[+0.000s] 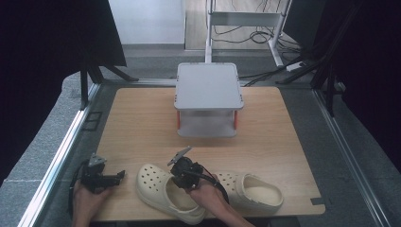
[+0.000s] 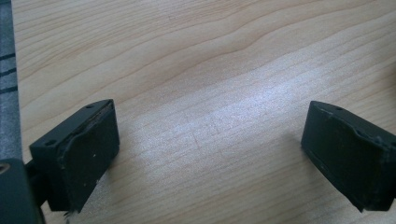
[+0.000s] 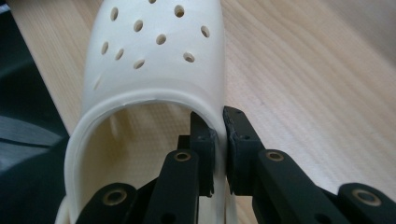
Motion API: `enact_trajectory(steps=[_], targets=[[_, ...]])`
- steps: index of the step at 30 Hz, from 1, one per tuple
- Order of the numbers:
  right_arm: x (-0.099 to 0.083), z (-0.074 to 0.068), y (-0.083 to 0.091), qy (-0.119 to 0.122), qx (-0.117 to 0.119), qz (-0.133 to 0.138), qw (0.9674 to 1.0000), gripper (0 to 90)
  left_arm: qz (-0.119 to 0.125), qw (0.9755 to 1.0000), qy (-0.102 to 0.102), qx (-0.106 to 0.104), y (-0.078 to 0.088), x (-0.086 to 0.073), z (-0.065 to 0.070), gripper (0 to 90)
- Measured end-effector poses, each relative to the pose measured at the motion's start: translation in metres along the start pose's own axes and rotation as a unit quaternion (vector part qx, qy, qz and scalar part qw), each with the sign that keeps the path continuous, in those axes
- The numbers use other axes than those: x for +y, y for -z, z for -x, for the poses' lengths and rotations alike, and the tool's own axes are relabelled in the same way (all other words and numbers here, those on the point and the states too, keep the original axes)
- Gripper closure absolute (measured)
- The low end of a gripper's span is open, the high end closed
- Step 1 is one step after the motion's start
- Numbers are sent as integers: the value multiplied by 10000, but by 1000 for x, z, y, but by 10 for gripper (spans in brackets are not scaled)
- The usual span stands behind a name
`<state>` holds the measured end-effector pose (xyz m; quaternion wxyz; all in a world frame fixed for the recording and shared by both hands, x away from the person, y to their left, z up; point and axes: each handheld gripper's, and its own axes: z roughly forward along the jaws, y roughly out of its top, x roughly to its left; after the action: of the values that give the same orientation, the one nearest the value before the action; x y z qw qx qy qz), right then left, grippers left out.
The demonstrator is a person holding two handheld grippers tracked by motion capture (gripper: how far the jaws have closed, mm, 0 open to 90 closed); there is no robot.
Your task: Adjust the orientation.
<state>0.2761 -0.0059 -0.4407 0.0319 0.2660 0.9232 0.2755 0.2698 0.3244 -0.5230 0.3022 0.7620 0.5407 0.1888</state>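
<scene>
**Right gripper pinching the left clog's side wall, shelf waiting at twelve o'clock**

Nearest the table's front edge in the high view, the right gripper (image 1: pixel 182 171) is reaching in from about five o'clock and clamping the near clog (image 1: pixel 163 191) at its opening. In the right gripper view one jaw is sitting inside the shoe and the other outside, both pressing the cream wall of the clog (image 3: pixel 154 60) between them. The shoe's long axis is running from its perforated toe at roughly ten o'clock to its heel at four, so the jaws are biting across the wall, not along it. The left gripper (image 1: pixel 106 178) is resting at the clog's nine o'clock, just beside it but apart, jaws spread wide over bare table (image 2: pixel 224 84). The second clog (image 1: pixel 253 189) is lying at three o'clock, partly behind the right hand. Farther off, at twelve, the grey shelf (image 1: pixel 208 85) is standing well apart, likely where the shoes are heading
</scene>
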Motion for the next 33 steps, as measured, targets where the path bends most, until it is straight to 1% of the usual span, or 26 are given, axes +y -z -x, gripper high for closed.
enact_trajectory(steps=[1, 2, 3, 4, 5, 6, 7, 8, 9, 10, 12, 13, 14, 15, 17, 18, 20, 21, 24, 25, 26, 27, 29, 30, 31, 33], targets=[[0, 0, 0, 0, 0, 0, 10000, 817, 0, 10000, 0, 0, 0, 0, 0, 43], [0, -2, 2, 170, 26, 60, 9998, 770, 1, 10000, 1, 0, 0, 0, 0, 43], [0, -2, 2, 170, 26, 60, 9998, 770, 1, 10000, 1, 0, 0, 0, 0, 43], [0, -2, 4, 195, 95, 81, 9997, 705, 1, 10000, 0, 0, 0, 0, 0, 43], [0, -1, 10, 327, 143, 49, 9994, 584, -1, 10000, -1, 2, 0, 0, 0, 43], [0, -1, 10, 327, 143, 49, 9994, 584, -1, 10000, -1, 2, 0, 0, 0, 43], [0, 1, 13, 376, 191, 42, 9991, 550, 9, 10000, 1, 3, 0, 0, 0, 43], [-1, 3, 17, 394, 239, 34, 9989, 509, 8, 10000, 1, 3, 0, 0, 0, 43], [-4, 9, 25, 448, 281, 82, 9986, 444, 8, 10000, 2, 4, 0, 0, 0, 43], [-4, 9, 25, 448, 281, 82, 9986, 444, 8, 10000, 2, 4, 0, 0, 0, 43], [-9, 18, 37, 551, 280, 136, 9980, 358, 12, 10000, 5, 5, 0, 0, 0, 43], [-9, 18, 37, 551, 280, 136, 9980, 358, 12, 10000, 5, 5, 0, 0, 0, 43], [-13, 25, 44, 608, 248, 144, 9977, 305, 11, 10000, 5, 6, 0, 0, 0, 43], [-13, 25, 44, 608, 248, 144, 9977, 305, 11, 10000, 5, 6, 0, 0, 0, 43], [-18, 32, 52, 653, 224, 180, 9975, 270, 8, 10000, 0, 5, 0, 0, 0, 43], [-23, 38, 60, 734, 176, 205, 9969, 238, 7, 10000, 0, 5, 0, 0, 0, 43], [-30, 44, 69, 781, 136, 246, 9966, 220, 8, 10000, 2, 5, 0, 0, 0, 43], [-30, 44, 69, 781, 136, 246, 9966, 220, 8, 10000, 2, 5, 0, 0, 0, 43], [-46, 55, 90, 822, 50, 312, 9961, 212, 12, 10000, 5, 5, 0, 0, 0, 43], [-46, 55, 90, 822, 50, 312, 9961, 212, 11, 10000, 4, 5, 0, 0, 0, 43], [-54, 61, 102, 751, -6, 329, 9966, 205, 8, 10000, 1, 5, 0, 0, 0, 43], [-54, 61, 102, 751, -6, 329, 9966, 205, 8, 10000, 1, 5, 0, 0, 0, 43], [-63, 66, 114, 702, -55, 372, 9968, 200, 7, 10000, 0, 6, 0, 0, 0, 43], [-73, 71, 126, 636, -74, 374, 9972, 197, 9, 10000, 1, 6, 0, 0, 0, 43], [-73, 71, 126, 636, -74, 374, 9972, 197, 9, 10000, 1, 6, 0, 0, 0, 43], [-82, 74, 137, 576, -148, 391, 9975, 199, 9, 10000, 1, 5, 0, 0, 0, 43]])
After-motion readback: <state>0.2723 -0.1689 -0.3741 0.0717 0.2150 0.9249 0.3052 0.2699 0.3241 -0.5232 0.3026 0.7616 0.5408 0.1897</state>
